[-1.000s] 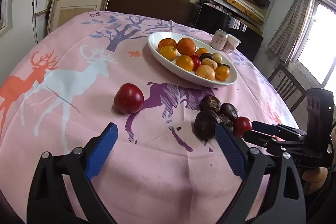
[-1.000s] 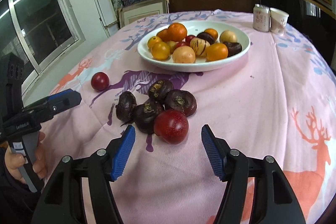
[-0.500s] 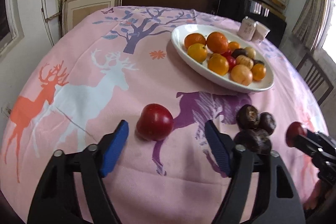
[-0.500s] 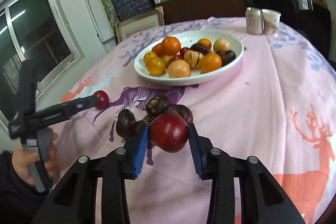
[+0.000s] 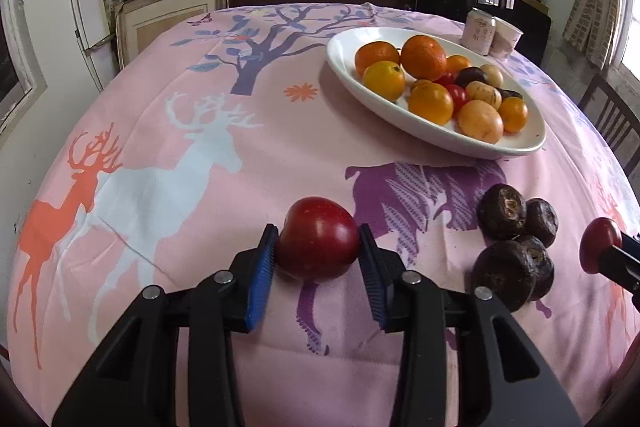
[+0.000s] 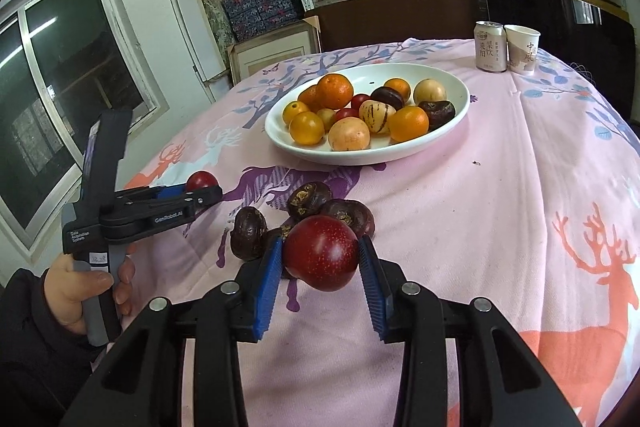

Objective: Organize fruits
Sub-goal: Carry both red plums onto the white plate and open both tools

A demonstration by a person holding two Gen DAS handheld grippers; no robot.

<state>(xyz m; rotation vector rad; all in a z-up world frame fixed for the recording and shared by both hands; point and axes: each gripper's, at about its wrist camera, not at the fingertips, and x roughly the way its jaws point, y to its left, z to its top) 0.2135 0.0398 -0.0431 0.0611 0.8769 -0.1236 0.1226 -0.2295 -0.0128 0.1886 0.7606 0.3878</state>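
My left gripper point(image 5: 318, 247) is shut on a red plum point(image 5: 318, 241) that sits on the pink tablecloth; it also shows in the right wrist view point(image 6: 202, 181). My right gripper point(image 6: 320, 259) is shut on a second red plum point(image 6: 322, 253) and holds it just above several dark brown fruits point(image 6: 308, 195). That plum shows at the right edge of the left wrist view point(image 5: 598, 245), beside the dark fruits point(image 5: 504, 213). A white oval bowl point(image 5: 440, 137) holding oranges and other fruits stands beyond; it also shows in the right wrist view point(image 6: 360, 157).
A drink can point(image 6: 490, 47) and a paper cup point(image 6: 522, 49) stand at the table's far edge. A wooden chair point(image 5: 612, 119) is at the right. Shelves with boxes and a dark cabinet stand behind the table.
My left gripper moved forward and closed on the red plum on the cloth. My right gripper closed on its plum and lifted it slightly off the cloth.
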